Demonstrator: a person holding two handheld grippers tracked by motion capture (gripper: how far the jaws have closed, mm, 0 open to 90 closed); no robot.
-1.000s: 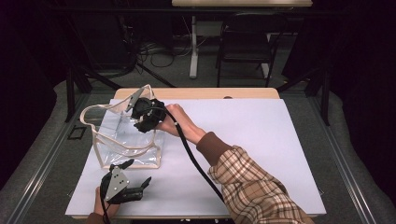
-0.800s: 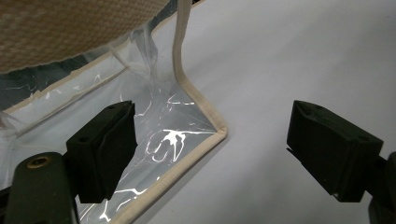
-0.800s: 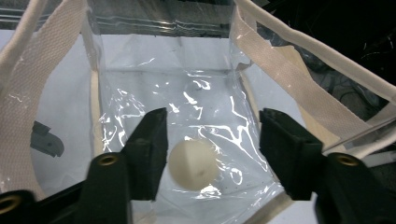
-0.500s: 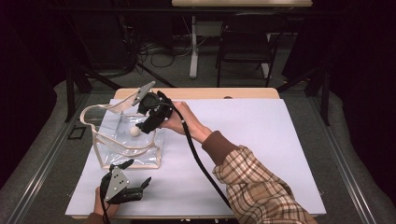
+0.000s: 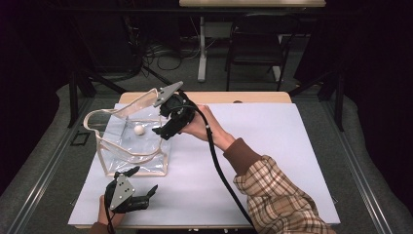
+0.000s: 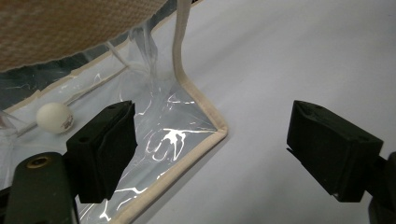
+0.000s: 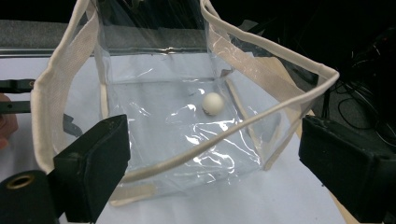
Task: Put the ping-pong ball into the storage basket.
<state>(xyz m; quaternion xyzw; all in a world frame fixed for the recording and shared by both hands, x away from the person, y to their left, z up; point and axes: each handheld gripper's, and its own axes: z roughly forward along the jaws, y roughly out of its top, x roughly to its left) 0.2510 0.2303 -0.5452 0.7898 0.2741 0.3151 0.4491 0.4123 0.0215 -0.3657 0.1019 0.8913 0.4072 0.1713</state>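
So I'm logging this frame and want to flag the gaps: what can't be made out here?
- Ball marking: left gripper view, a dark smudge too small to read.
- Bag top: left gripper view, cut off by the upper edge.
- Left hand: high view, mostly under the left gripper and cut by the bottom edge.
- Bag's far wall: right gripper view, glare on the clear plastic blurs it.
- Right gripper: high view, fingers too dark to separate.

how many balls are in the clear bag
1. A white ball lies on the floor of the clear bag, toward the far side from the person. Glare on the plastic could hide something small.
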